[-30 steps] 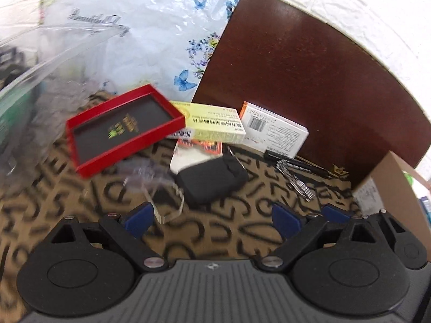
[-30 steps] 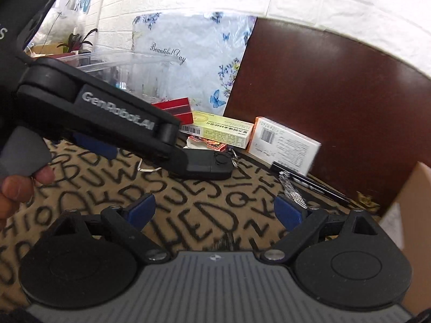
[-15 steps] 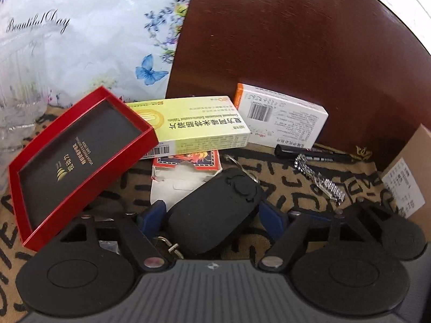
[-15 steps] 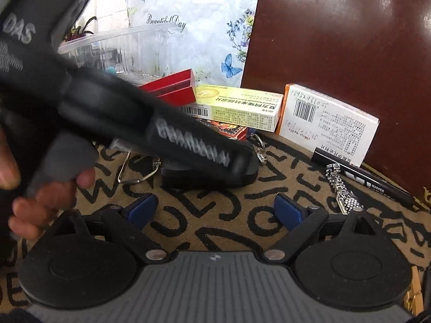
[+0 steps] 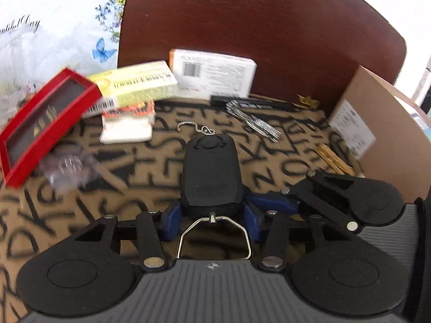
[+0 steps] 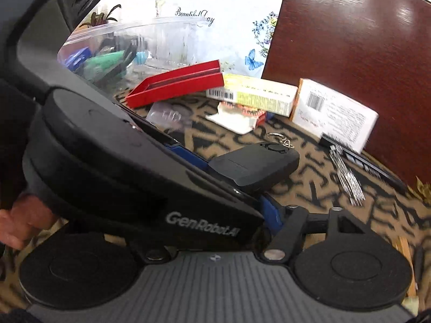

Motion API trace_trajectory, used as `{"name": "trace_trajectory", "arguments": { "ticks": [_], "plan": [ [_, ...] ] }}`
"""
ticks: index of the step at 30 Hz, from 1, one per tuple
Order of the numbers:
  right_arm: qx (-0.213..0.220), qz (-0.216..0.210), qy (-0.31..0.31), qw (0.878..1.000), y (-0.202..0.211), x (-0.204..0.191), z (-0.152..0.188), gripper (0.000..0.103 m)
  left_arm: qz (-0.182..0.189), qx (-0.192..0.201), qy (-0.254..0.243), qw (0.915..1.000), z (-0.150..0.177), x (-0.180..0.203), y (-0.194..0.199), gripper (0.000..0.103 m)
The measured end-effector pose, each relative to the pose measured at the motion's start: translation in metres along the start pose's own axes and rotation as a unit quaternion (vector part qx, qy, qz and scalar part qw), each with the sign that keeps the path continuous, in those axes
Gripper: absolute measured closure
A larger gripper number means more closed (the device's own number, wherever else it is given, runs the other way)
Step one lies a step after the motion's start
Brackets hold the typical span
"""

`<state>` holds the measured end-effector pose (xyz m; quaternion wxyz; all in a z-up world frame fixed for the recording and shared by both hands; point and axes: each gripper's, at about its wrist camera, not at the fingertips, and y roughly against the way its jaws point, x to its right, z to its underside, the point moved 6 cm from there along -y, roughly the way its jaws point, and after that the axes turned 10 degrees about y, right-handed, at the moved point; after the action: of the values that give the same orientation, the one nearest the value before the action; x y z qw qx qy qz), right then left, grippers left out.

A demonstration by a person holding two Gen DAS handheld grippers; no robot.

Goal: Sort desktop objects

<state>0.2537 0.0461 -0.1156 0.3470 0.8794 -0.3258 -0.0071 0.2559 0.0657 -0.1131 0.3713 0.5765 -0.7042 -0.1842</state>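
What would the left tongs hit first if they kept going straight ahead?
The black hanging scale: it already sits between the closing left tongs. Past it, probably the patterned mat; depth is unclear.

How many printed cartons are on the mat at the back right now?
2. The yellow-green carton lies tilted, resting on the red tray and a small white packet. The white carton stands beside it against the brown board. More could be hidden behind.

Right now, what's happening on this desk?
A person is sorting desk clutter with two tools. The left hand-held gripper is closing around a black hanging scale on the patterned mat. The right hand-held gripper, also closing, sits beside it. Boxes, including a red box, lie behind.
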Motion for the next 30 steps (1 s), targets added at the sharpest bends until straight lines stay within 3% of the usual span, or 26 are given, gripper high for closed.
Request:
{"name": "trace_trajectory", "arguments": {
  "ticks": [11,19,24,30],
  "plan": [
    [-0.016,-0.005,-0.003,1.0,0.107,-0.053,0.071,0.044,0.031,-0.032,0.006,0.999,0.1,0.064,0.06,0.053],
    [-0.03,-0.006,-0.039,0.999,0.171,-0.072,0.115,0.04,0.053,-0.057,-0.031,0.9965,0.151,0.117,0.085,0.048],
    [-0.034,0.009,-0.072,0.997,0.201,-0.066,0.138,0.032,0.076,-0.078,-0.057,0.9924,0.17,0.148,0.087,0.042],
    [-0.037,0.031,-0.1,0.994,0.221,-0.06,0.16,0.018,0.085,-0.087,-0.072,0.9899,0.18,0.161,0.093,0.026]
  ]
}}
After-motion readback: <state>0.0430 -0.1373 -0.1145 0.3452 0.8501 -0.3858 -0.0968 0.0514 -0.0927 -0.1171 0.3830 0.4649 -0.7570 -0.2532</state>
